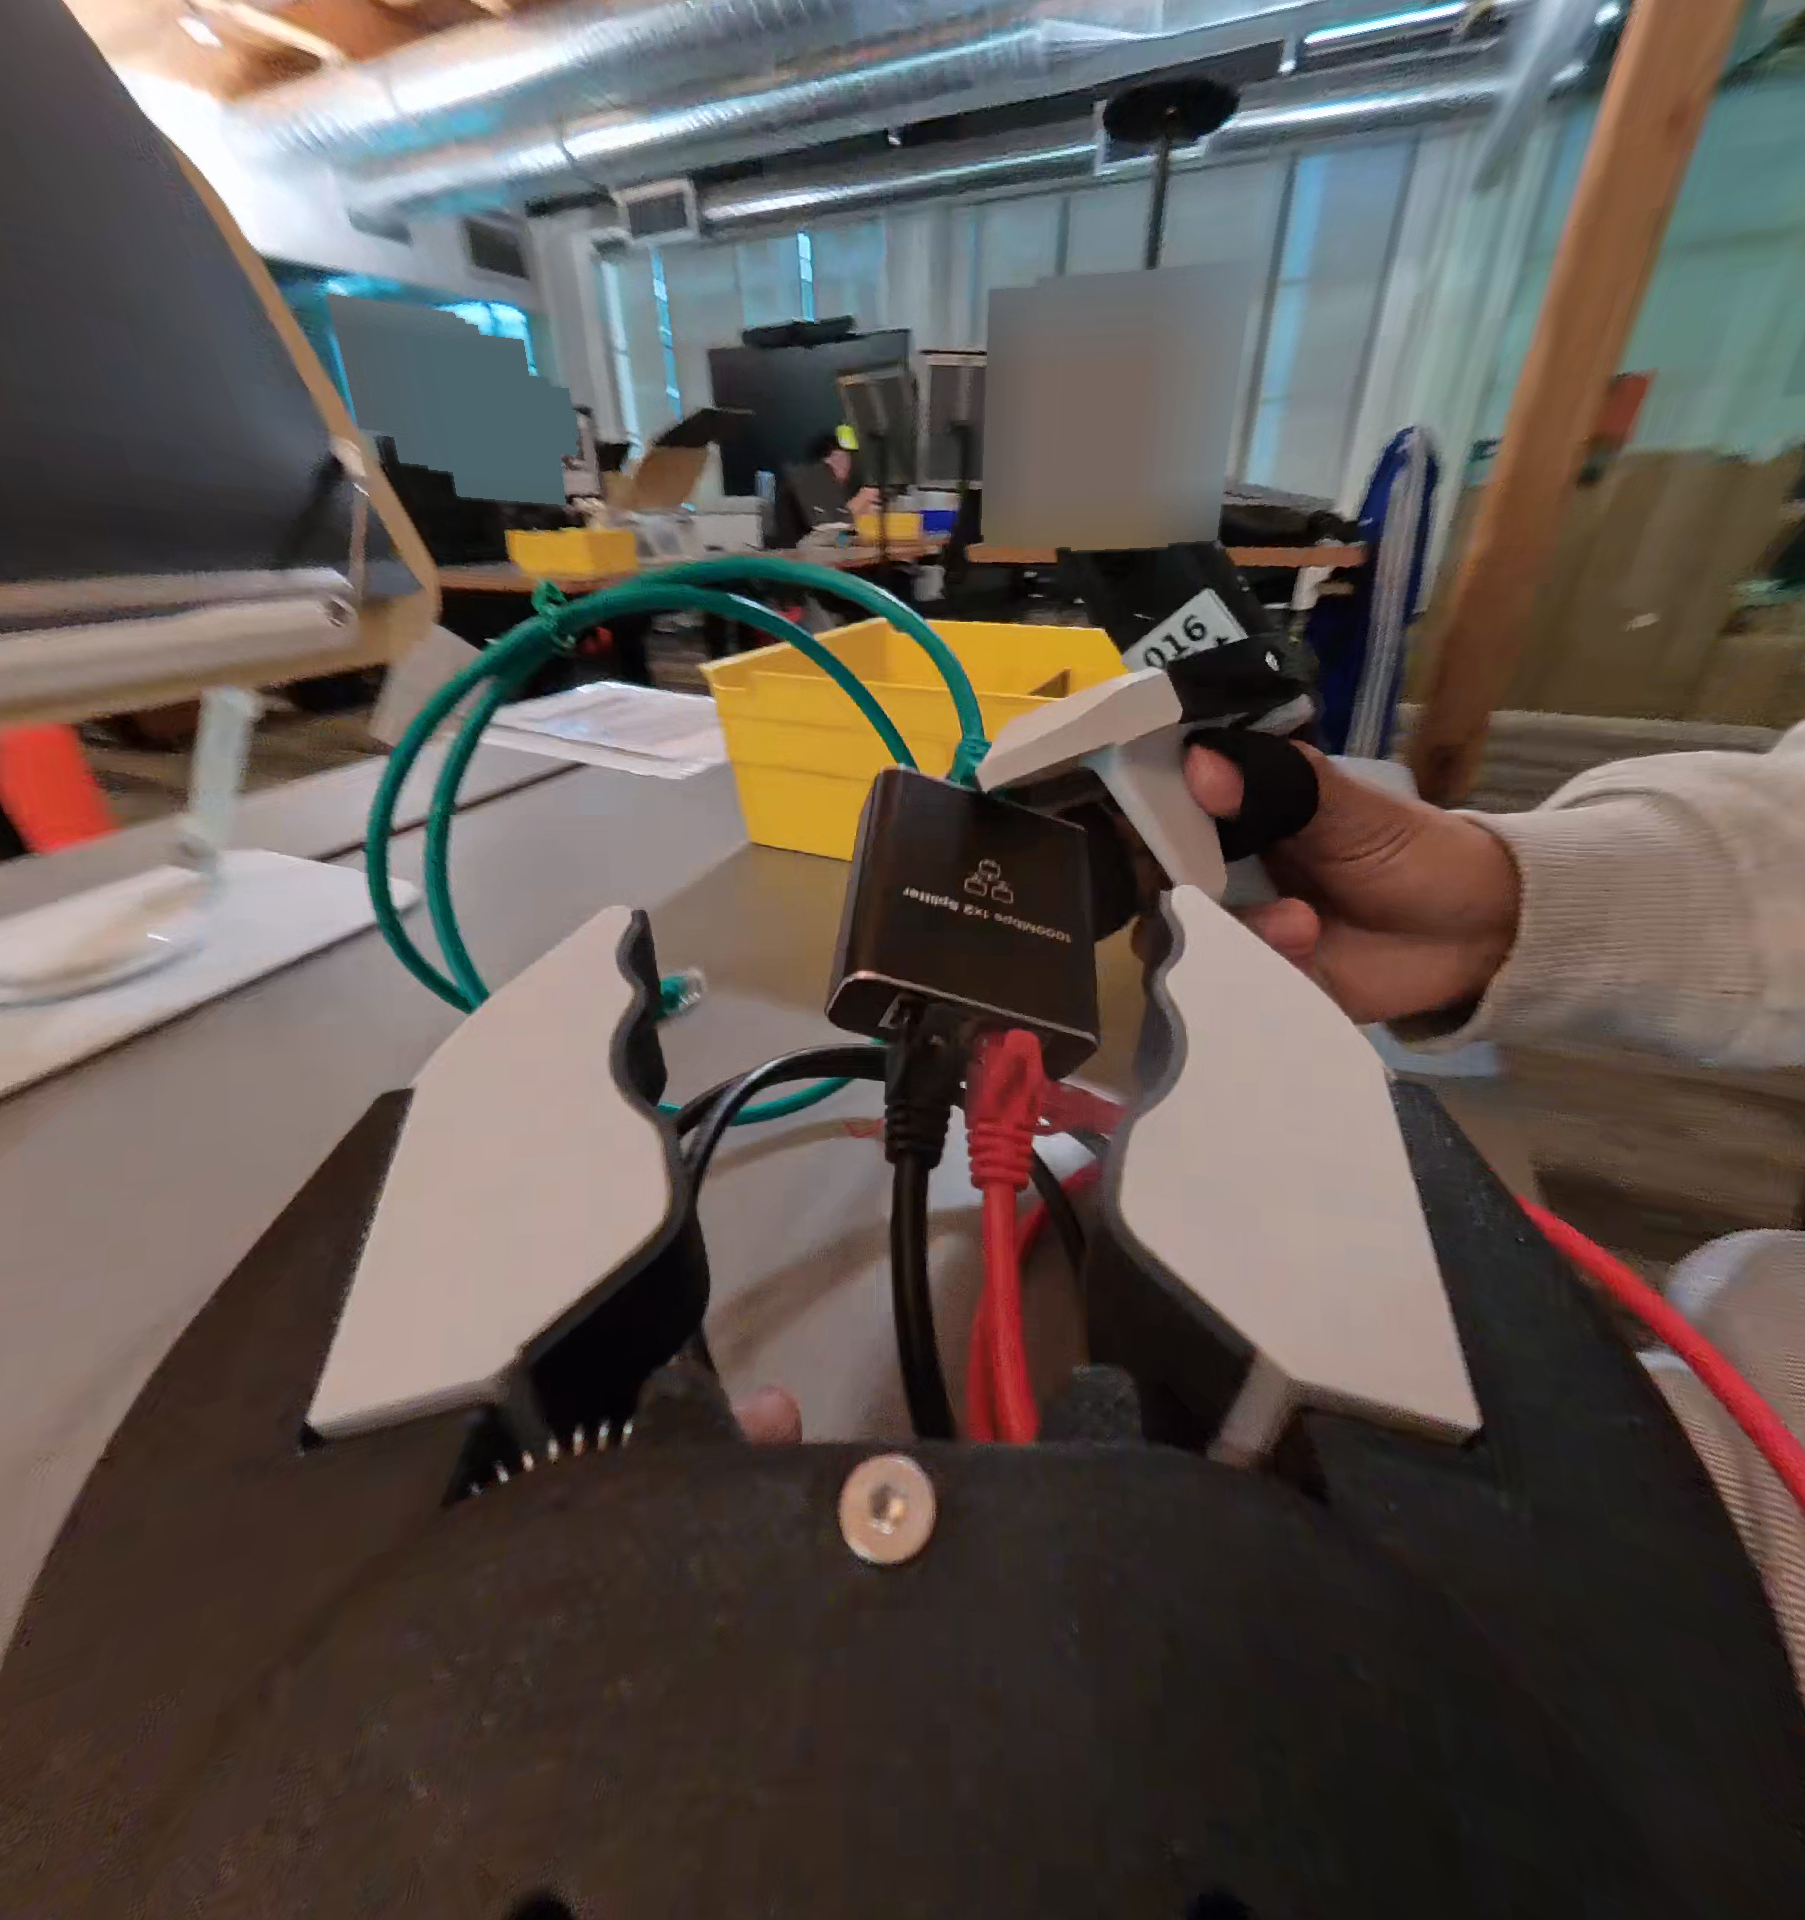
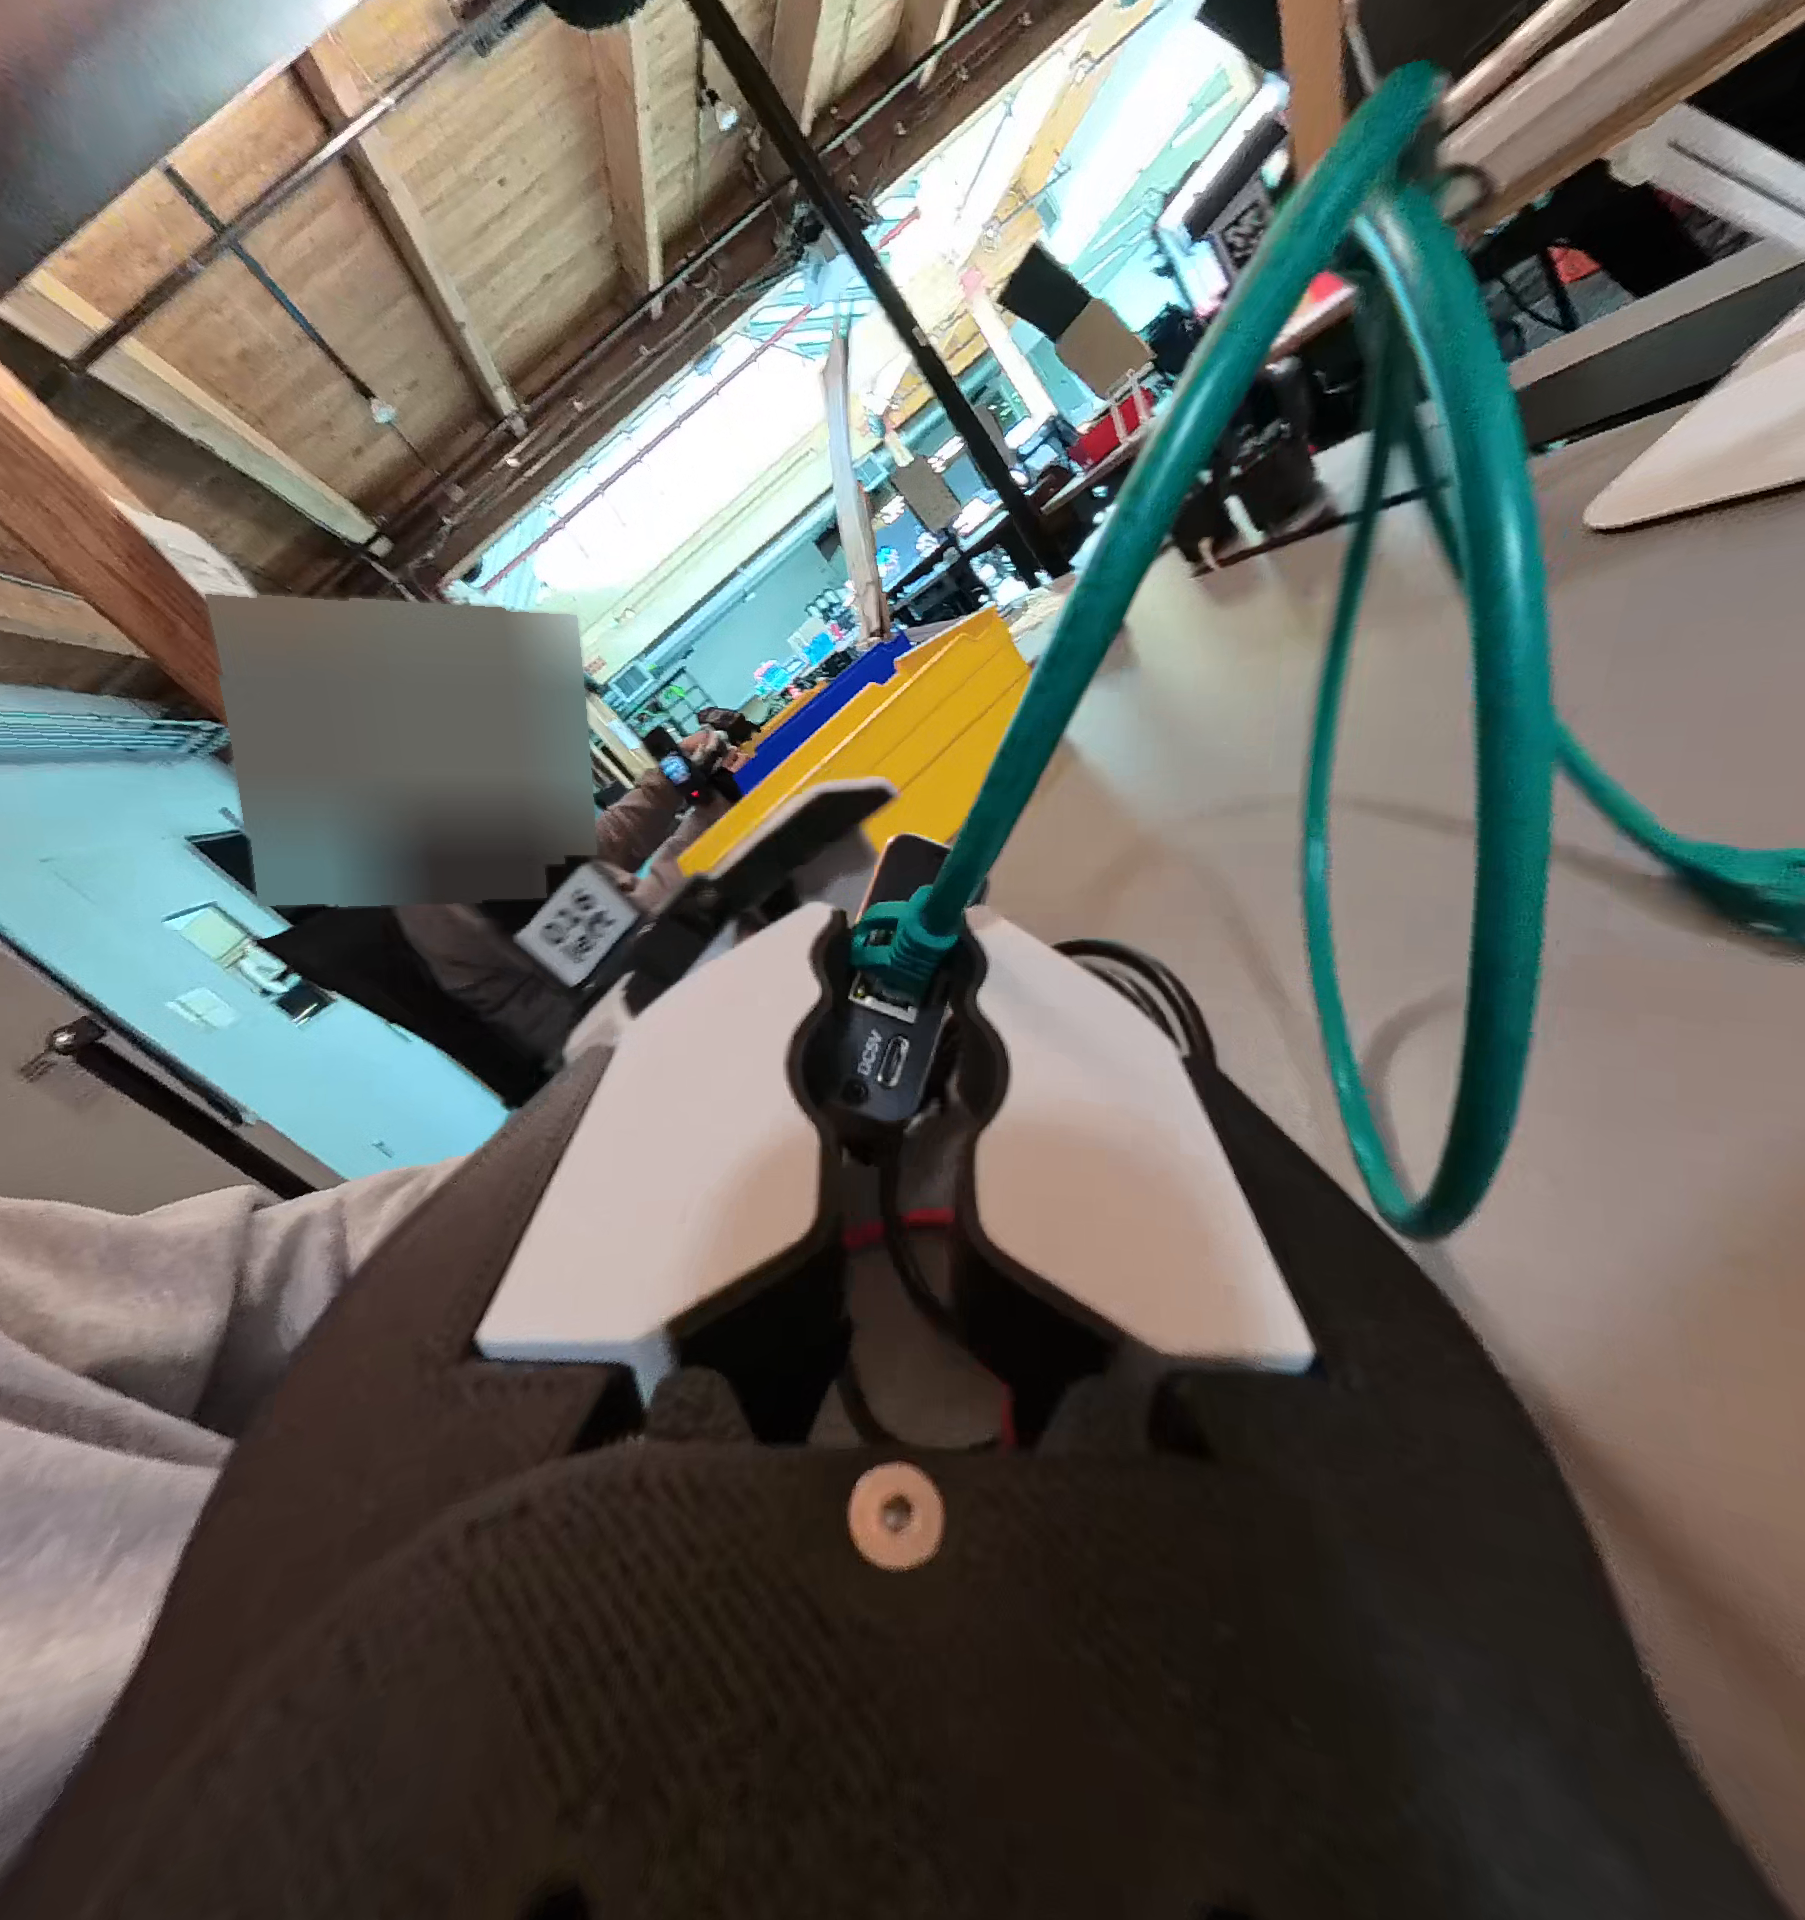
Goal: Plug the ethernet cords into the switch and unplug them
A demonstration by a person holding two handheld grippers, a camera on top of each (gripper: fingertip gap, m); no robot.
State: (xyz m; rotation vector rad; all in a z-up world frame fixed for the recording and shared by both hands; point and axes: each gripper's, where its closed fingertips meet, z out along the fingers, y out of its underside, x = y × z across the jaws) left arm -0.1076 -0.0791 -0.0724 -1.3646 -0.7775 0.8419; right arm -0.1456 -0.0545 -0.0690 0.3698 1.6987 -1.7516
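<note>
Left wrist view: the left gripper (image 1: 898,1049) stands with its fingers (image 1: 524,1174) spread wide and gripping nothing. Between them, lifted clear of the counter (image 1: 202,1164), sits the black switch (image 1: 971,914). A black cord (image 1: 919,1195) and a red cord (image 1: 1002,1195) are seated side by side in its near face and run back between the fingers. A green cord (image 1: 430,821) enters the far end and loops out to the left; its free plug (image 1: 682,989) hangs just beside the left fingertip. A yellow bin (image 1: 825,748) stands behind. Right wrist view: the right gripper (image 2: 893,1039) has its fingers (image 2: 669,1174) closed on the switch (image 2: 893,1060), clamping its body, with the green cord (image 2: 1064,675) plugged into the end face. Judged from this, all three cords are seated, so the unplugging stage is in hand. The next move calls for closing the left fingers on the red or black plug boot, depressing its latch tab, and pulling straight along the port axis while the right gripper holds the switch steady.
</note>
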